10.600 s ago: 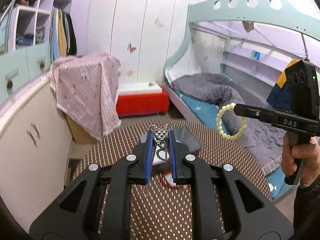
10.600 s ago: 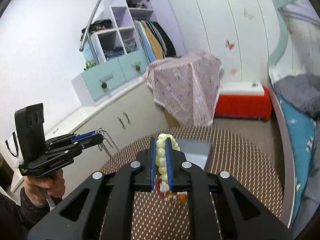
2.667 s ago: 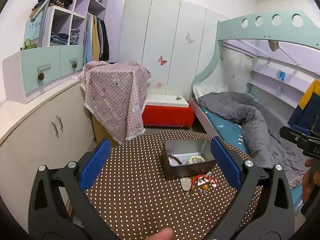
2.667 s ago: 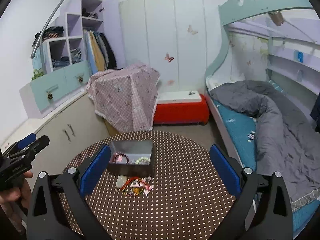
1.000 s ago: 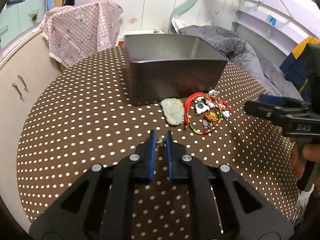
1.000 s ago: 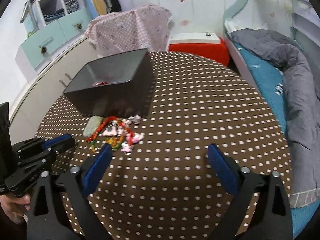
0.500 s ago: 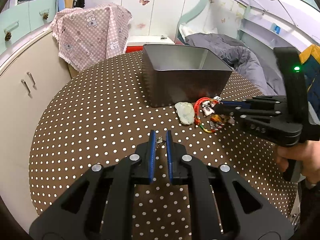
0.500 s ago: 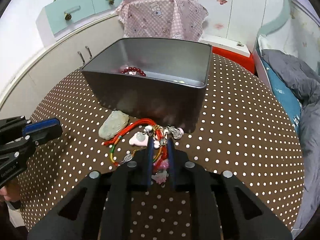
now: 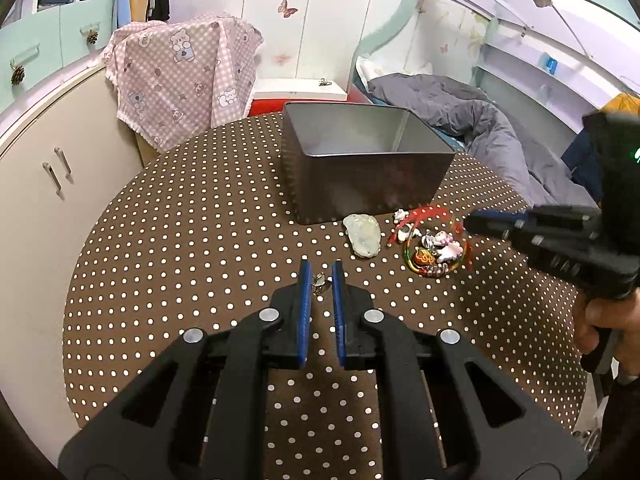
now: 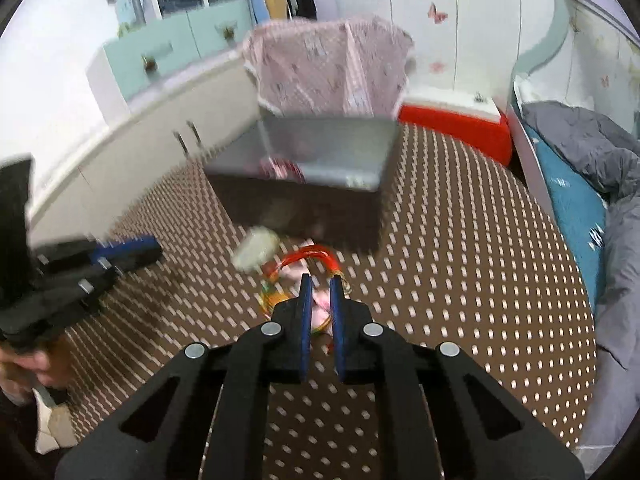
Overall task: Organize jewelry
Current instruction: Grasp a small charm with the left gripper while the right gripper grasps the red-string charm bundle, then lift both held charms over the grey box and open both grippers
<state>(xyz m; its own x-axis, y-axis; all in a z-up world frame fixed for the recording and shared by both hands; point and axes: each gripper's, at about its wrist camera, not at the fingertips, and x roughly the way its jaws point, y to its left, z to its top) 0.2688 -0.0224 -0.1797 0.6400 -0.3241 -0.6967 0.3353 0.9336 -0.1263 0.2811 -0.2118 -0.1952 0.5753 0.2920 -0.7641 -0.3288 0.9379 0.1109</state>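
Mostly blurred, right tool clamps the charm bracelet.

Even, soft indoor light fills both views, with faint shadows. The left wrist view is sharp; the right wrist view is smeared by motion blur, streaking the tabletop dots. Fisheye bending darkens the corners.

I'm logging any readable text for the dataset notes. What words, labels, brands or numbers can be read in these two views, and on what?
No text reads in either view.
Right gripper, left wrist view: embossed marking on its side, blurred by motion, unreadable.
Left gripper, right wrist view: heavily blurred, no lettering legible.
Pink checked cloth: bear pictures only, any lettering too small to read.
Metal box: plain, no label visible.
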